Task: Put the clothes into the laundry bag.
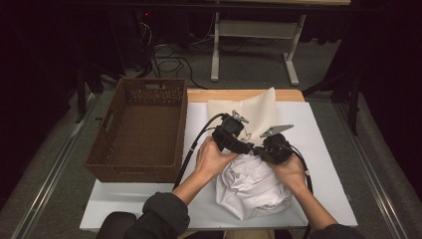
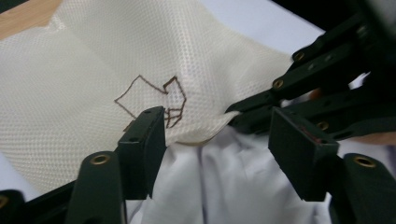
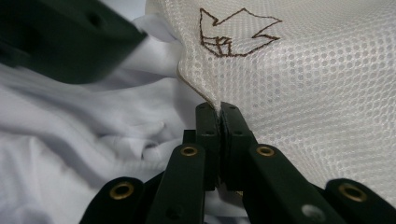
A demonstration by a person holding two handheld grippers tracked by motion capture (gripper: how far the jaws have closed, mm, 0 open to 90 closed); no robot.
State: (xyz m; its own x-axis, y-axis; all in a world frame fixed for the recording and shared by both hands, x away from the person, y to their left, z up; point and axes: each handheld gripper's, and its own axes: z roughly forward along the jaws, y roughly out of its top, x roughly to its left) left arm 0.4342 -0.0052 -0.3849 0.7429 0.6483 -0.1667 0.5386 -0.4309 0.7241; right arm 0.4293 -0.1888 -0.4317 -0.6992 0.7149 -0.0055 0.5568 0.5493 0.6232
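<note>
My right claw (image 3: 219, 109) pinches the mesh bag (image 3: 317, 93) rim tight; my left claw (image 2: 219, 140) gapes empty above the white cloth (image 2: 233, 182). I should regrip the rim's other side, spread the mouth, then stuff cloth in.

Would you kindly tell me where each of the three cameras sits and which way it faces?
High view: above the person's side, looking forward and down on the table, wicker basket, forearms and both grippers.
Left gripper view: rides the left gripper, along its open jaws, toward the mesh bag.
Right gripper view: rides the right gripper, jaws shut on the mesh bag's edge.
Shared: the bag's brown stitched emblem and the white cloth.
</note>
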